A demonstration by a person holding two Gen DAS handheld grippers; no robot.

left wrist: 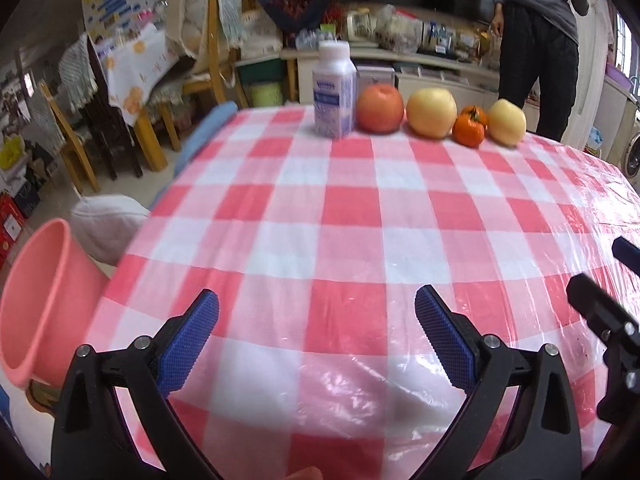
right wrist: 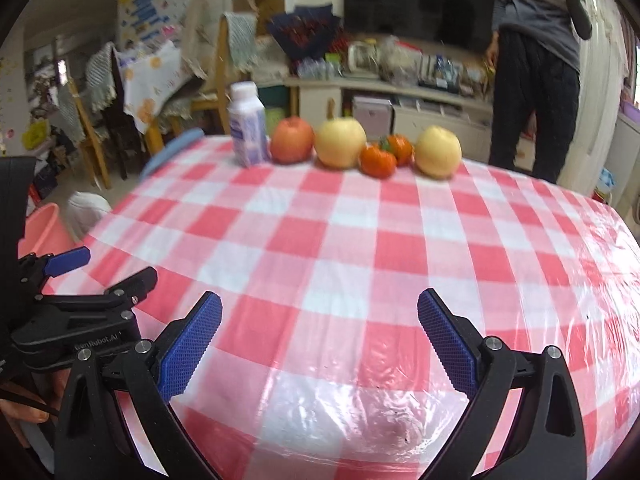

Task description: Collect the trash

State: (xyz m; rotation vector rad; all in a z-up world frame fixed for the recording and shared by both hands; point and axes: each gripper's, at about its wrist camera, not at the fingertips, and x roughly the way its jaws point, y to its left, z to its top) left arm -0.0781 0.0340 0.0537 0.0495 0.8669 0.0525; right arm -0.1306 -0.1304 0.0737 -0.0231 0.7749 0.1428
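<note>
A white and purple bottle (left wrist: 334, 92) stands at the far edge of the red-checked table (left wrist: 320, 240); it also shows in the right wrist view (right wrist: 248, 126). A pink bin (left wrist: 40, 304) sits off the table's left edge, also in the right wrist view (right wrist: 42, 228). My left gripper (left wrist: 317, 320) is open and empty over the near table. My right gripper (right wrist: 319, 320) is open and empty beside it, and part of it shows at the right of the left wrist view (left wrist: 600, 312).
A red apple (left wrist: 379, 108), a yellow apple (left wrist: 431, 112), two tangerines (left wrist: 470, 126) and another yellow apple (left wrist: 506, 122) stand in a row next to the bottle. A person (left wrist: 540, 40) stands beyond the table. Chairs (left wrist: 76, 132) stand to the left.
</note>
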